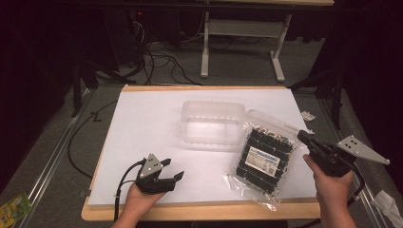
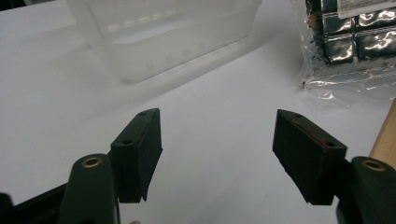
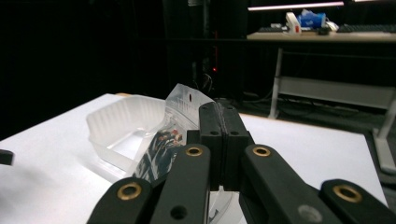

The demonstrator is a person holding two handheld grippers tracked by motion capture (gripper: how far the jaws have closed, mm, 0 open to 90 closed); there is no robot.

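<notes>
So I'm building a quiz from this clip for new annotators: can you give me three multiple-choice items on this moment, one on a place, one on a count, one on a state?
1. Where does the clear plastic bag of dark packets lie relative to the clear plastic tub?
A. inside it
B. beside it, toward the right gripper
C. on the floor

2. How many clear tubs stand on the white sheet?
A. one
B. two
C. three

3. How do the left gripper's jaws stand?
A. closed on the bag
B. closed on nothing
C. wide apart, holding nothing

Answers: 1 B, the high view shows the bag next to the tub, near the right gripper. 2 A, a single tub sits there. 3 C, the left gripper view shows bare sheet between the jaws.
</notes>
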